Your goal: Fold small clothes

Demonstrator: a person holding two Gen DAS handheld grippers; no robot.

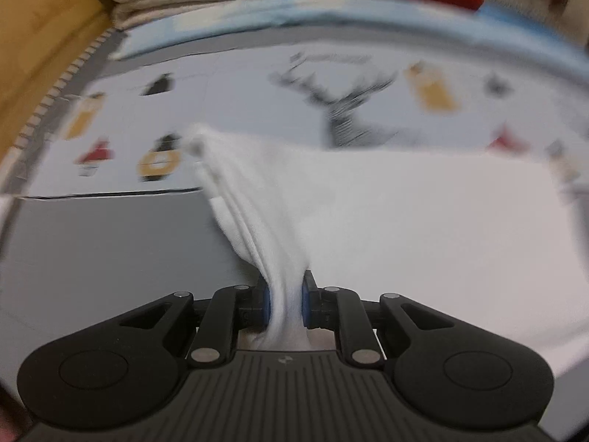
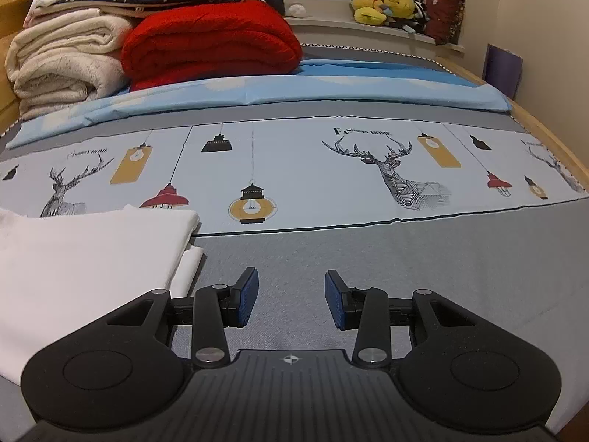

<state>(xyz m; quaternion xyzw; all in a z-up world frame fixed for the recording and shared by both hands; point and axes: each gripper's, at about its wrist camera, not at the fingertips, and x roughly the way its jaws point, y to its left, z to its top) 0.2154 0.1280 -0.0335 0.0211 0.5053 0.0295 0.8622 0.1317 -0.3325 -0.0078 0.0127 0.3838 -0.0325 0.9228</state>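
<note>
The left gripper [image 1: 286, 304] pinches soft white cloth [image 1: 405, 221] — bunched into pleats, seemingly knit; the right gripper [image 2: 291, 300] gapes empty over grey bedspread [image 2: 423, 258].

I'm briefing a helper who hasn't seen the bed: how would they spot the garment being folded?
Start at the bed's printed sheet with deer and lanterns. Below that band, on the plain grey cover, lies the white garment. It is the only flat white cloth there, apart from the folded stacks at the bed's far end, and the left hand-held gripper pinches its bunched edge.
</note>
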